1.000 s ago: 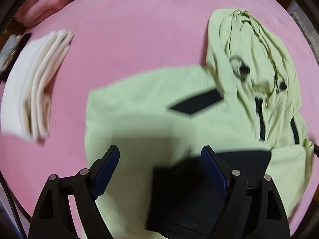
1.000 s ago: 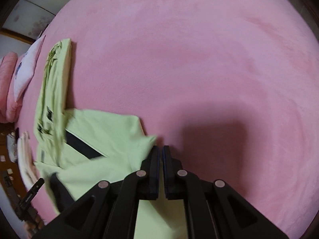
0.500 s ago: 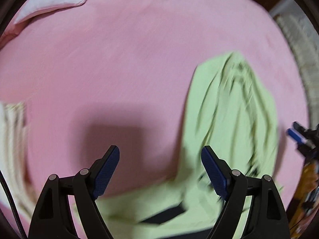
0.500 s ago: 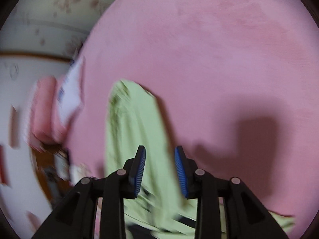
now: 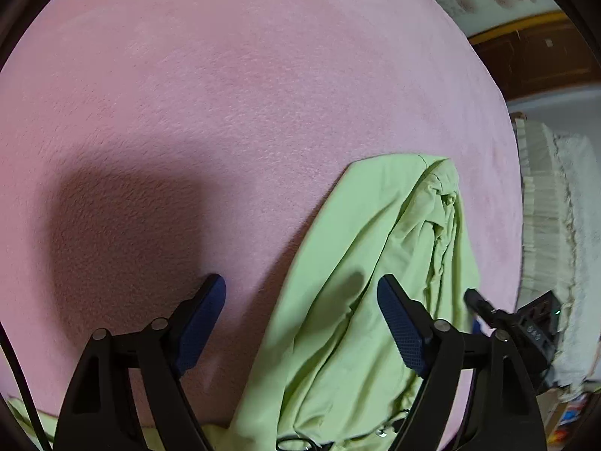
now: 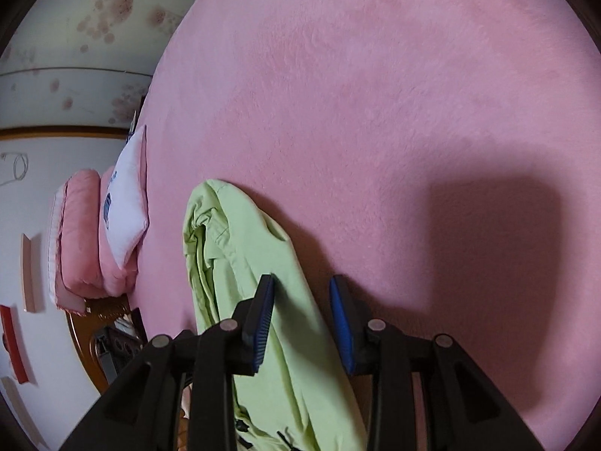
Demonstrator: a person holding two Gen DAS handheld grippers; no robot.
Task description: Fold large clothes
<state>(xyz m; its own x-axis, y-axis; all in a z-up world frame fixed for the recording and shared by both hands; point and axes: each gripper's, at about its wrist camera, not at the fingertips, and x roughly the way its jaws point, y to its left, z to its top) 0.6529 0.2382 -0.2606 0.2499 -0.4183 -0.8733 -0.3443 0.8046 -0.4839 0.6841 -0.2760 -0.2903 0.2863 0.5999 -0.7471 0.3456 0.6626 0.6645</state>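
- Here, the light green garment (image 5: 360, 293) lies crumpled on the pink blanket (image 5: 233, 112), one rumpled end stretched away from the cameras.
- The left gripper (image 5: 300, 323) hovers above its left edge, jaws spread wide, holding nothing.
- The right gripper (image 6: 302, 323) hangs above the garment's (image 6: 240, 263) right edge, jaws moderately apart, empty.
- A white pillow (image 6: 126, 206) leans against a pink cushion (image 6: 79, 233) beyond the blanket's edge.

I find no legible text, brand, number or sign. The blue print on the white pillow (image 6: 126, 203) at the bed's edge is unreadable.
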